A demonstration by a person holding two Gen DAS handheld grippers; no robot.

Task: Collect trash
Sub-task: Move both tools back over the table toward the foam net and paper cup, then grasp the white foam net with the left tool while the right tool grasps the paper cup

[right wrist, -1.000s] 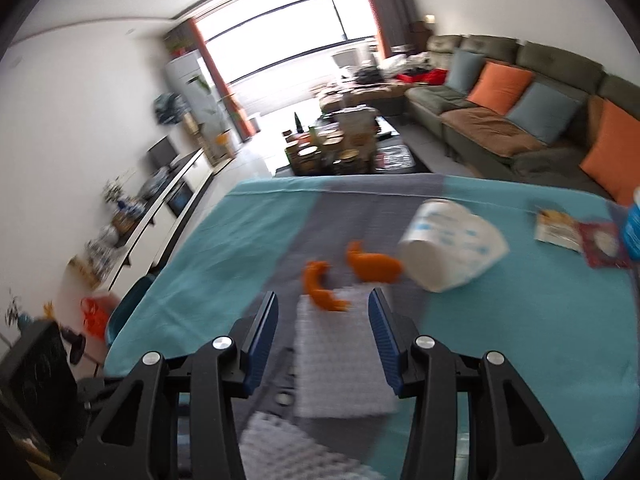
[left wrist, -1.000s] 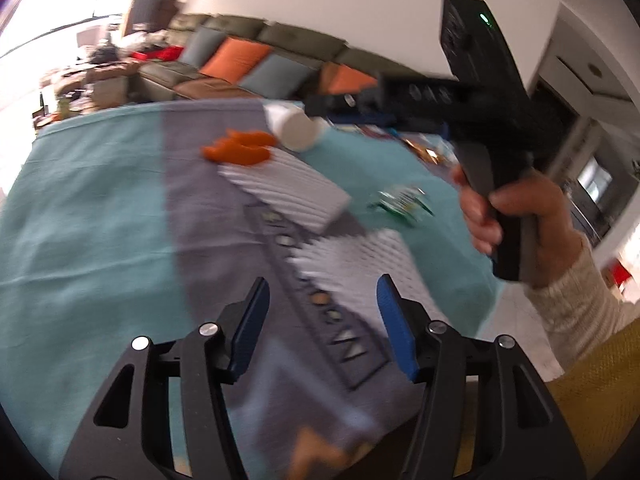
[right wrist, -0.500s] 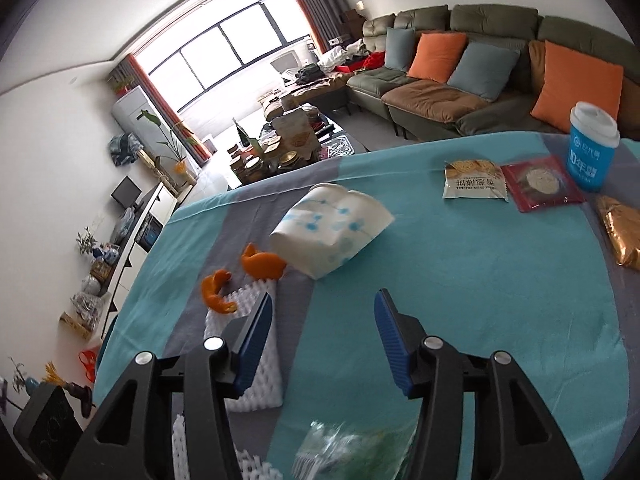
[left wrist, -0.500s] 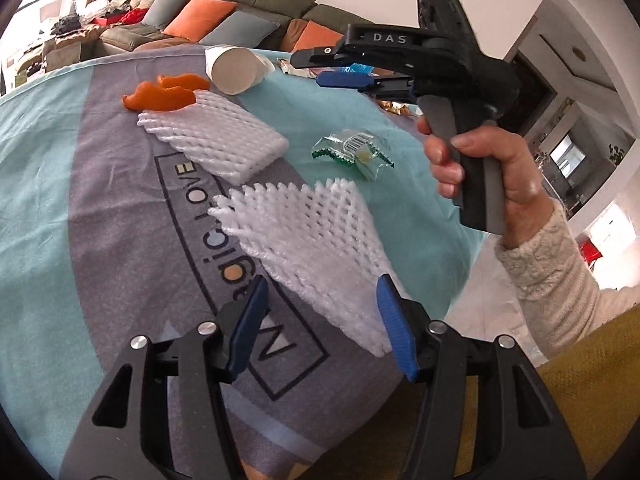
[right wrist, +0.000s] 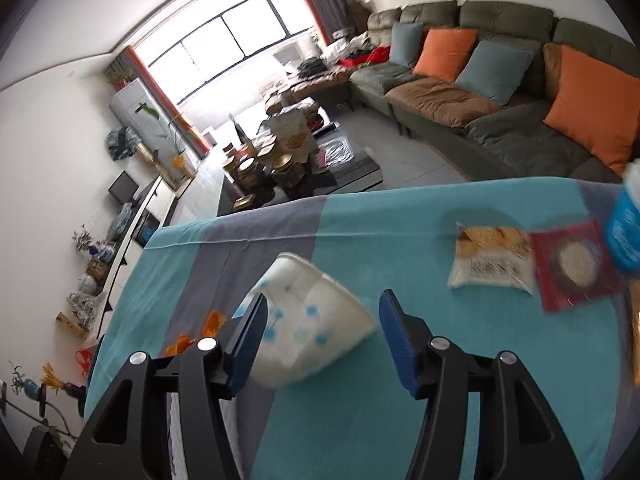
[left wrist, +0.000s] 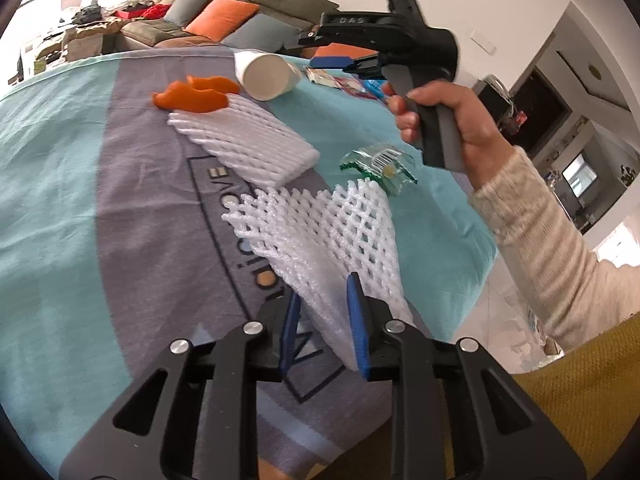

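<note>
Left gripper [left wrist: 322, 316] is clamped on the near corner of the white foam net [left wrist: 332, 236], blue fingers [left wrist: 357, 320] pinching it close to the table's near edge; the rest of the net fans out over the grey stripe of the cloth [left wrist: 80, 200]. Just beyond lies a second, flat foam sleeve [left wrist: 248, 144], with orange peel [left wrist: 192, 94] touching its far end. A green wrapper [left wrist: 378, 166] sits beside the net's far tip. Right gripper [right wrist: 322, 332] hovers with its jaws wide apart around a tipped paper cup [right wrist: 308, 320] (whether they touch it, cannot tell; frame is blurred). The right hand [left wrist: 452, 120] holds that gripper above the table's right side. Farther right on the teal cloth: a snack bag [right wrist: 492, 260], a red packet [right wrist: 572, 268], and a blue cup [right wrist: 624, 236] at the frame edge. Bare cloth runs between the paper cup and the snack bag, and along the left side of the table.
</note>
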